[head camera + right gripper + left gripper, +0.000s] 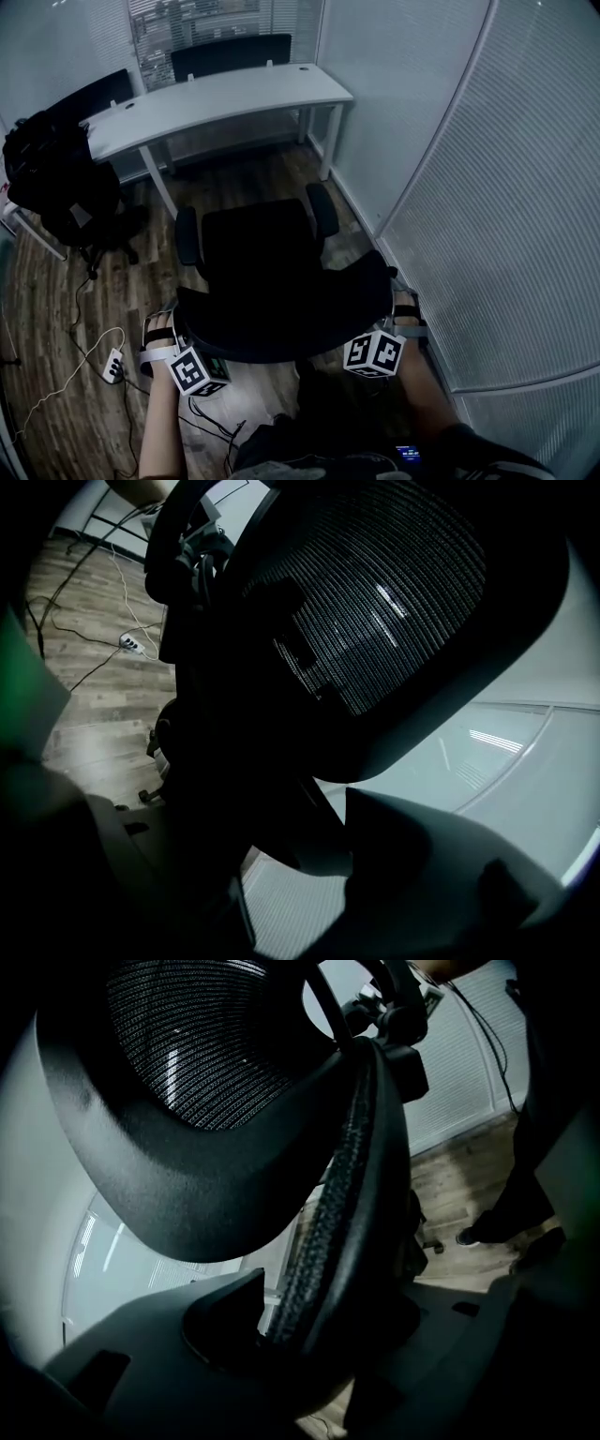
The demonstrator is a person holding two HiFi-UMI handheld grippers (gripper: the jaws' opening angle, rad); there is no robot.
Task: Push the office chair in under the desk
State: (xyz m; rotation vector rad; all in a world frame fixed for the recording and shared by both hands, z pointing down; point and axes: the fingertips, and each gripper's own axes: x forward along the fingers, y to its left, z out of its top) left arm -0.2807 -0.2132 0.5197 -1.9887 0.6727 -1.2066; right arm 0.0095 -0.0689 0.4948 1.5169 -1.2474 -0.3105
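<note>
A black office chair stands on the wood floor, its seat facing the white desk farther off, a stretch of floor between them. I stand behind its backrest. My left gripper sits at the backrest's left edge. In the left gripper view the mesh-lined backrest edge runs down between the jaws of the left gripper and fills the gap. My right gripper is at the backrest's right edge. There the dark backrest frame lies between the jaws of the right gripper, too dark to judge contact.
A second black chair with a bag on it stands at the desk's left end, and a third chair behind the desk. A power strip with cables lies on the floor at left. A ribbed glass wall runs close along the right.
</note>
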